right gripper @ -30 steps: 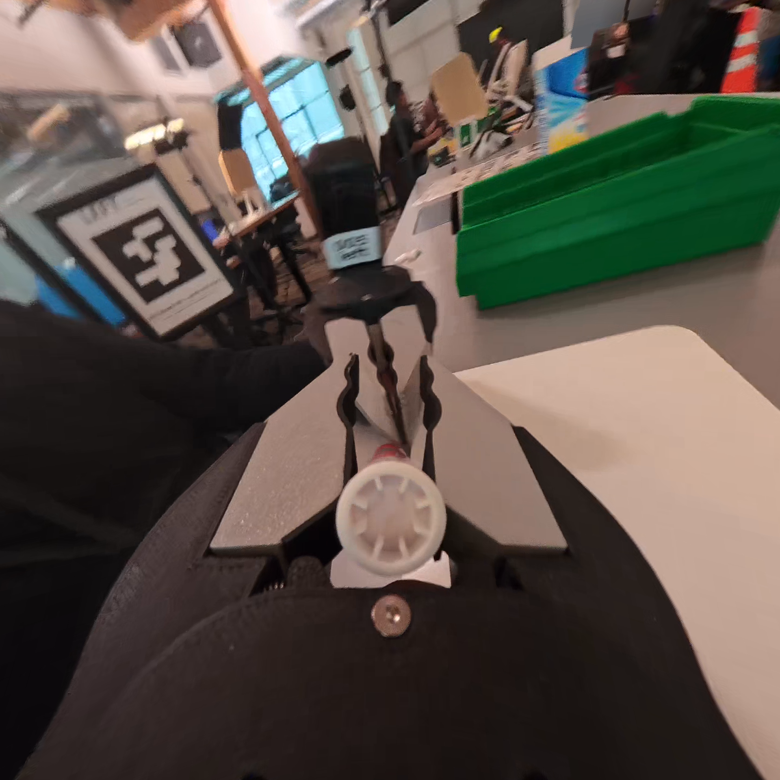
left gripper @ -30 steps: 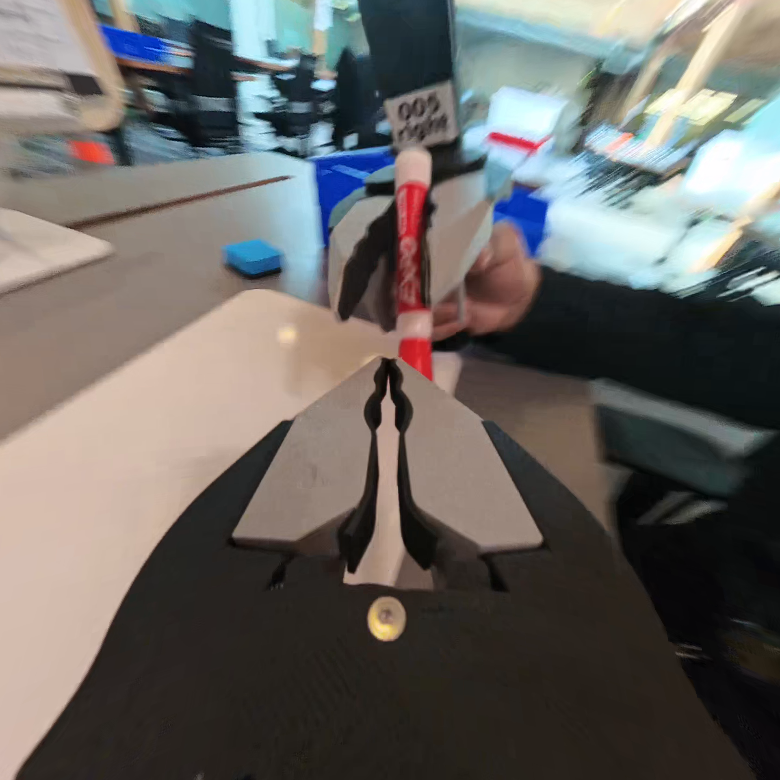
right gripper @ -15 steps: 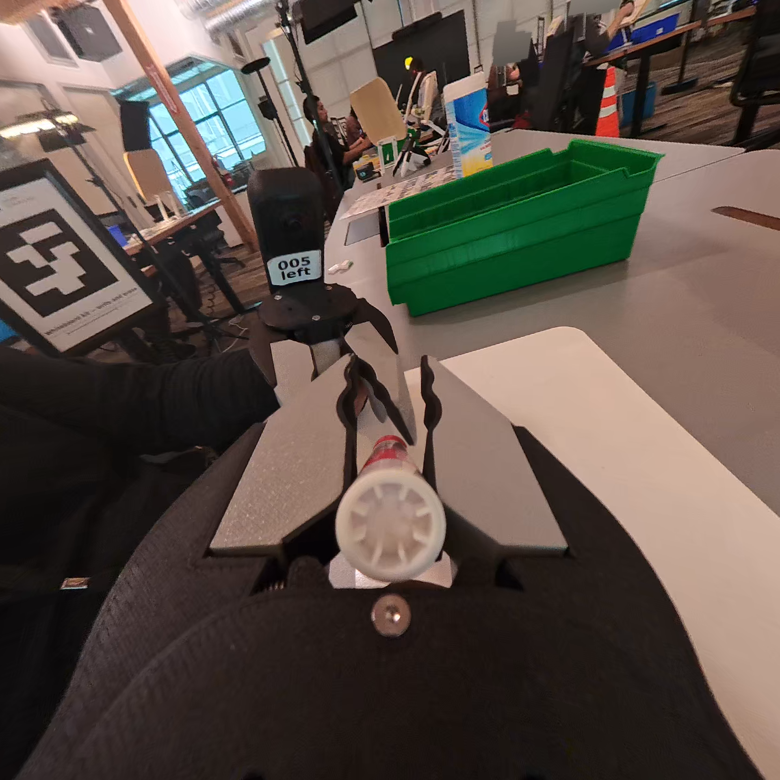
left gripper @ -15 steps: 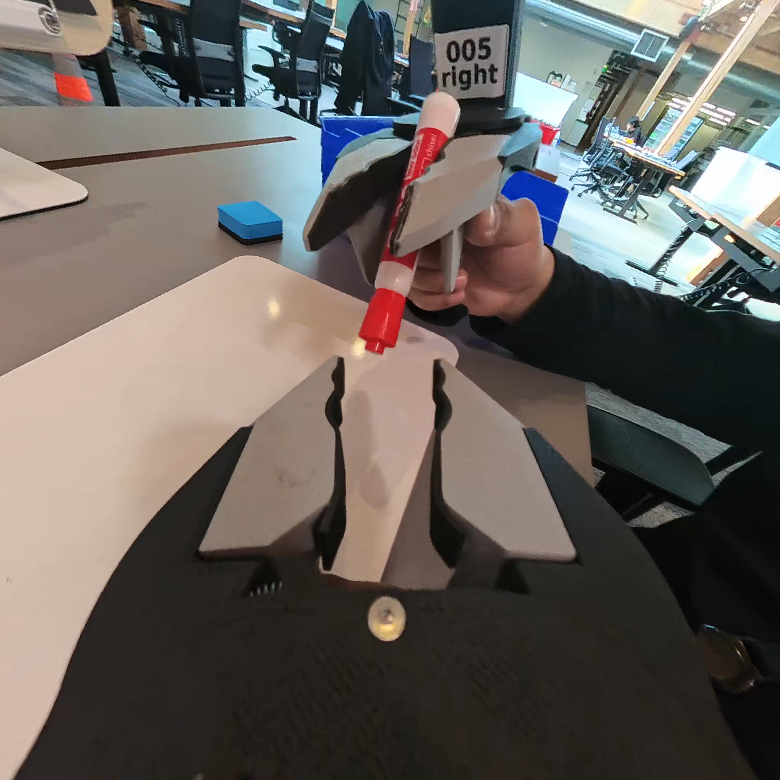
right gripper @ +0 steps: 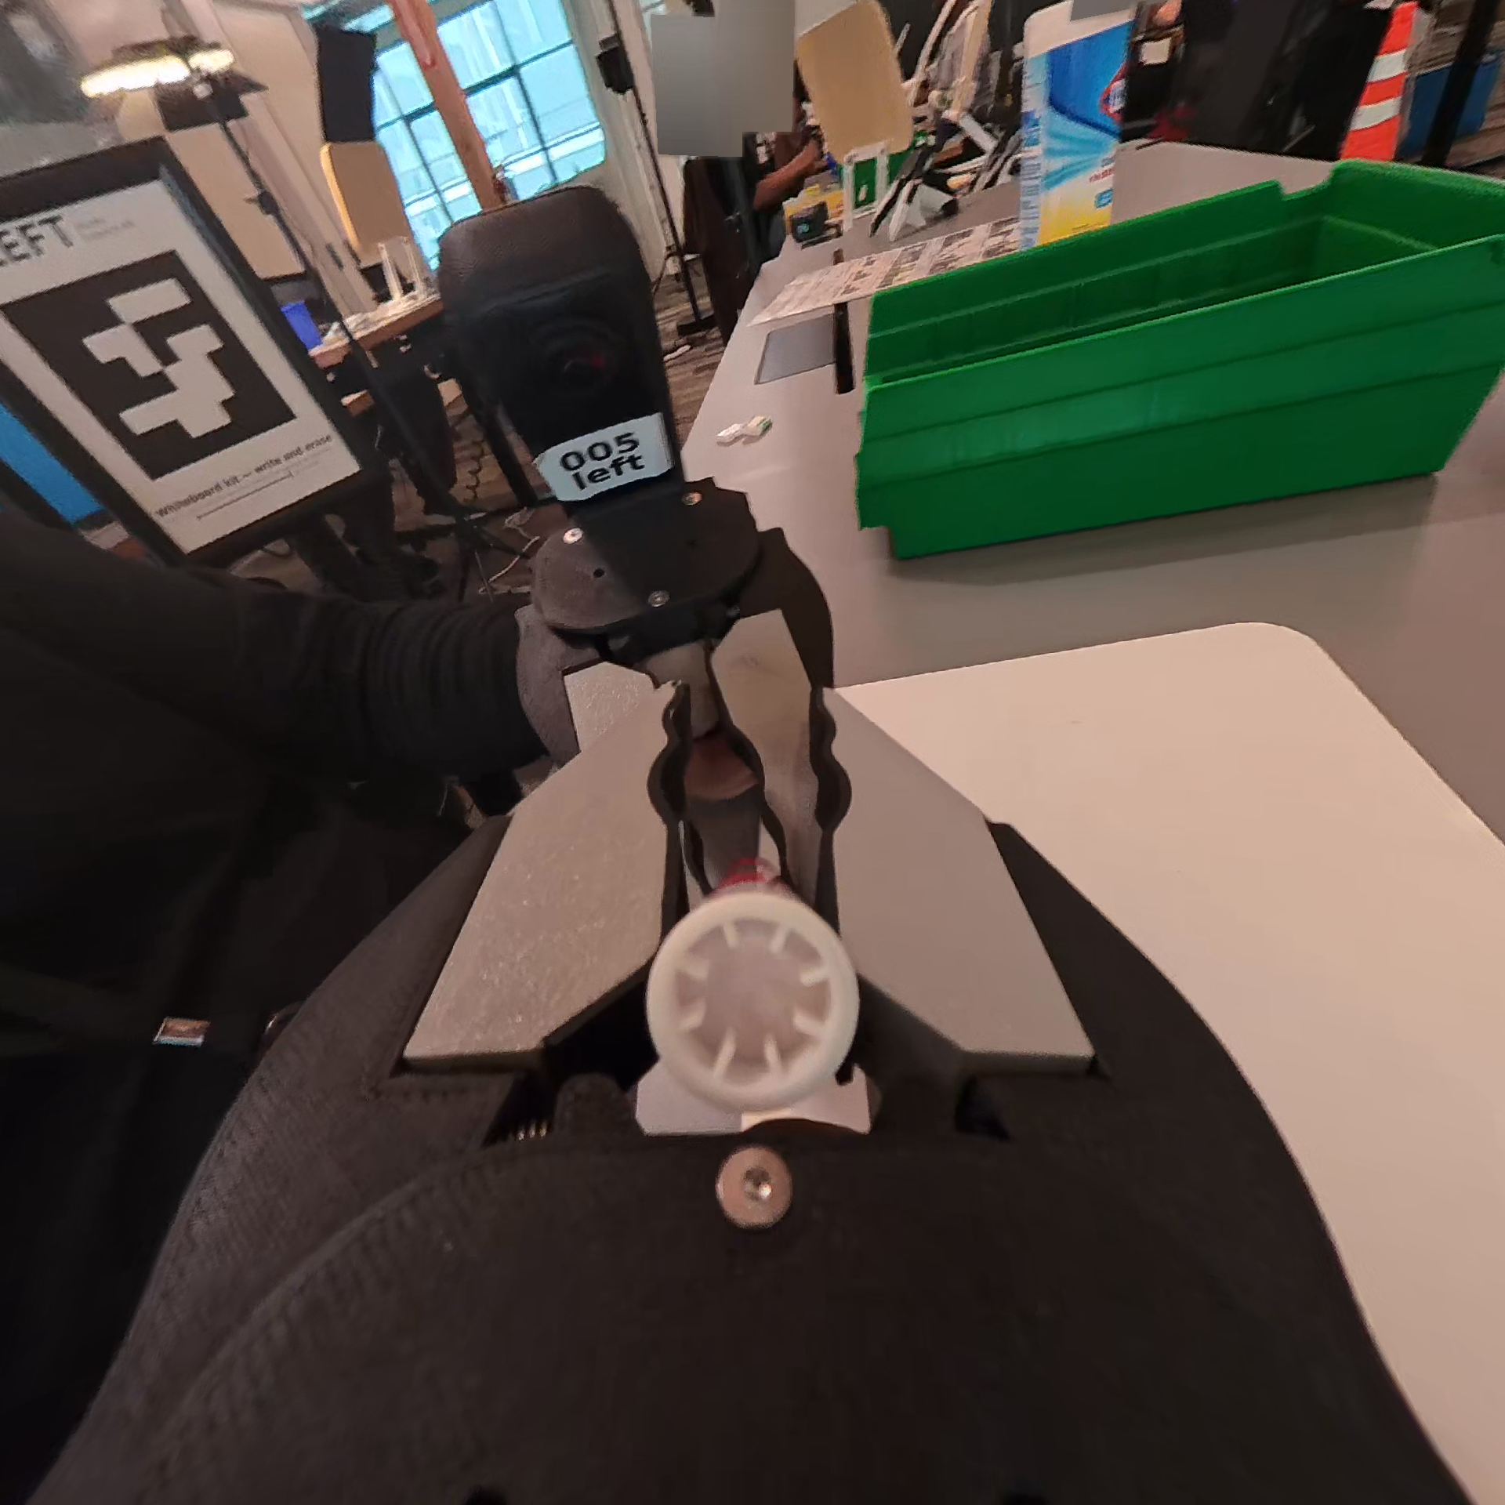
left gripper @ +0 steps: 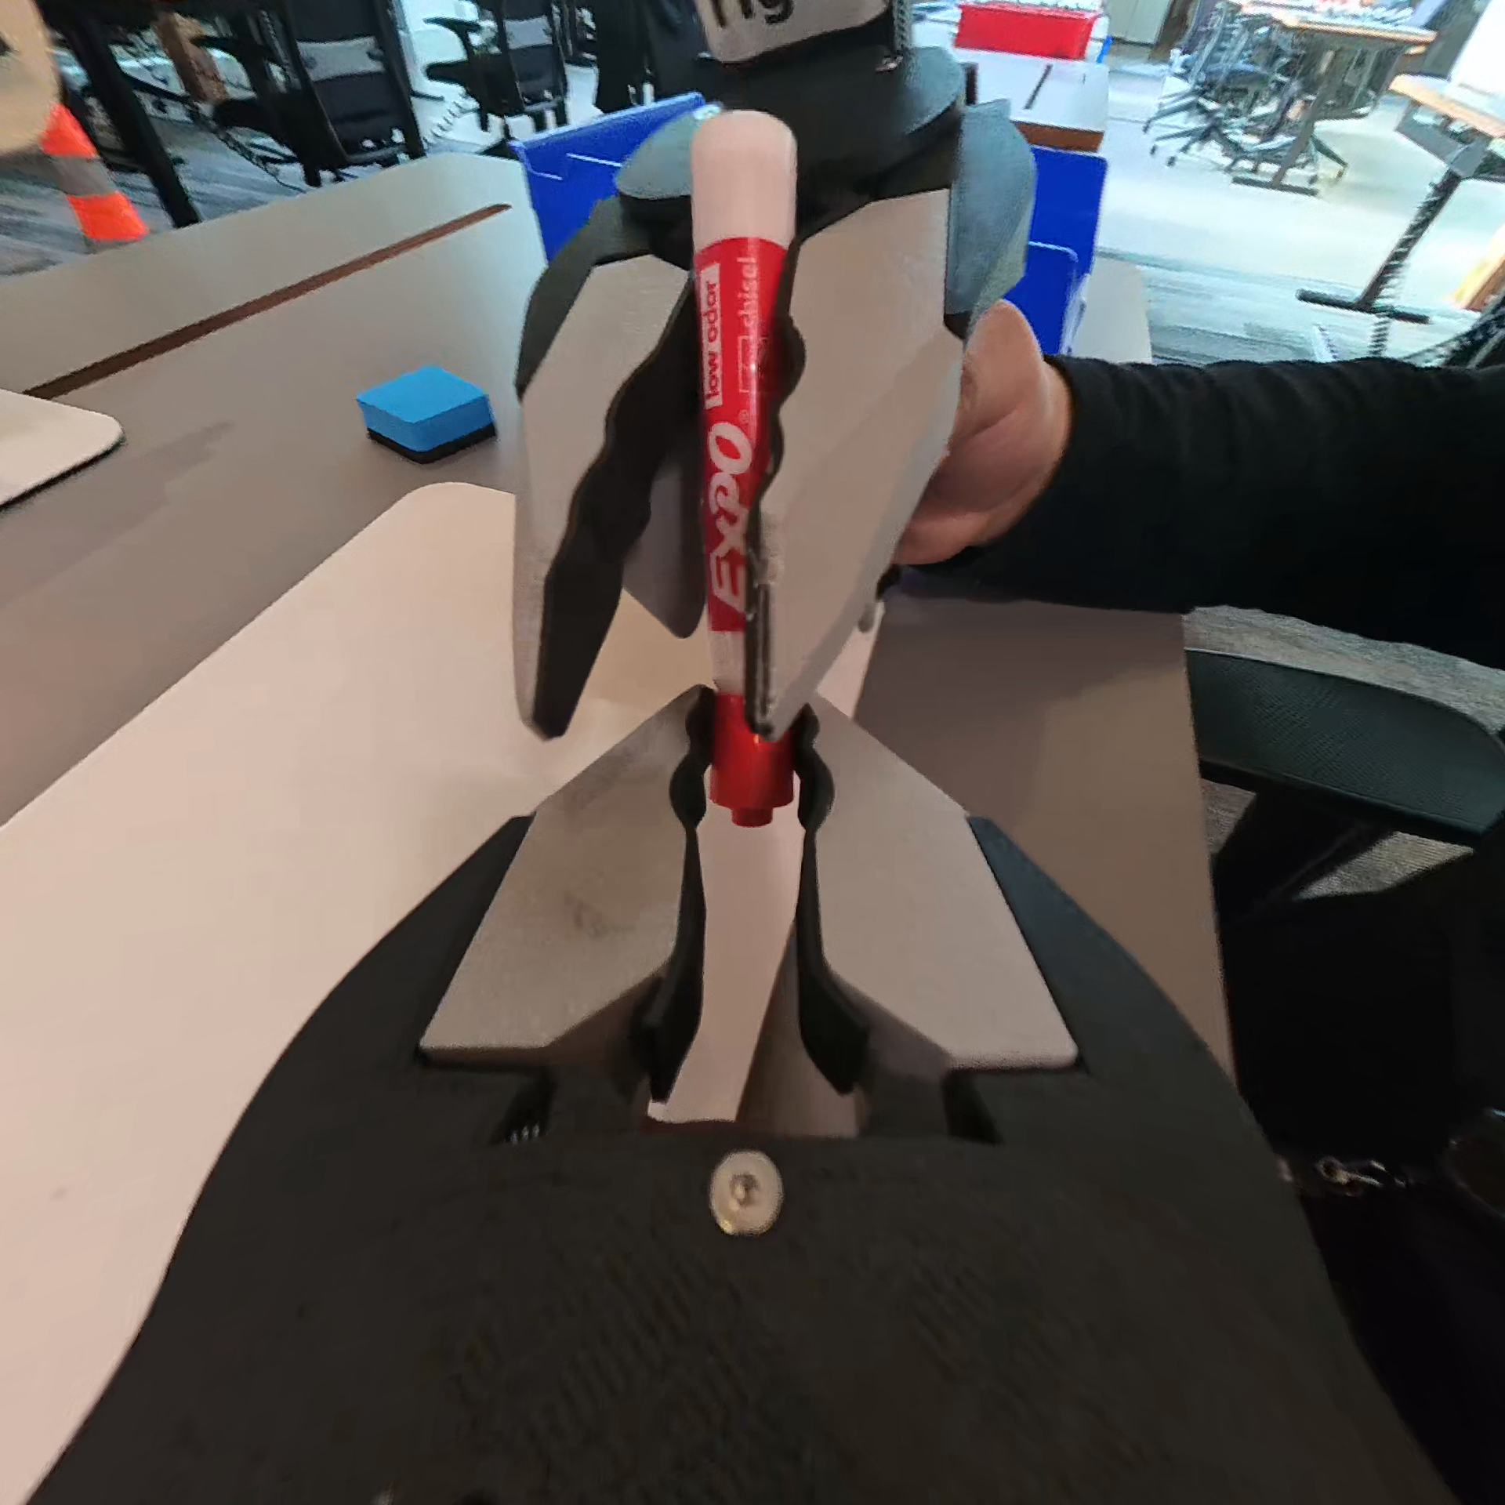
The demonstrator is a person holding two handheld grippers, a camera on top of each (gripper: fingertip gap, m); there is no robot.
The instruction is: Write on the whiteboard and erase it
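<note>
My right gripper (left gripper: 664, 700) is shut on a red-and-white marker (left gripper: 737, 423) and holds it upright, cap down, above the whiteboard (left gripper: 244, 733). My left gripper (left gripper: 749, 733) is shut on the marker's red cap (left gripper: 749, 774), with a black pad pressed on each side of it. In the right wrist view the marker's white butt end (right gripper: 753, 1010) sits between my right gripper's (right gripper: 745, 733) fingers. The left gripper (right gripper: 721, 757) faces them closely over the whiteboard's corner (right gripper: 1140, 814). A blue eraser (left gripper: 425, 411) lies on the grey table (left gripper: 204, 326) beyond the whiteboard.
A green bin (right gripper: 1181, 391) stands on the table past the whiteboard in the right wrist view. A blue bin (left gripper: 1059, 228) sits behind the right gripper. A black chair (left gripper: 1344, 733) is at the table's edge. A marker-pattern board (right gripper: 163, 350) stands at the left. Across from one pair of fingers to the other is roughly 7 cm. The left tips stand about 25 cm off the blue eraser (left gripper: 425, 411).
My left gripper was shut, opened wide, then closed on the red cap as the right gripper brought the marker upright between its fingers. The right gripper kept hold of the marker.
</note>
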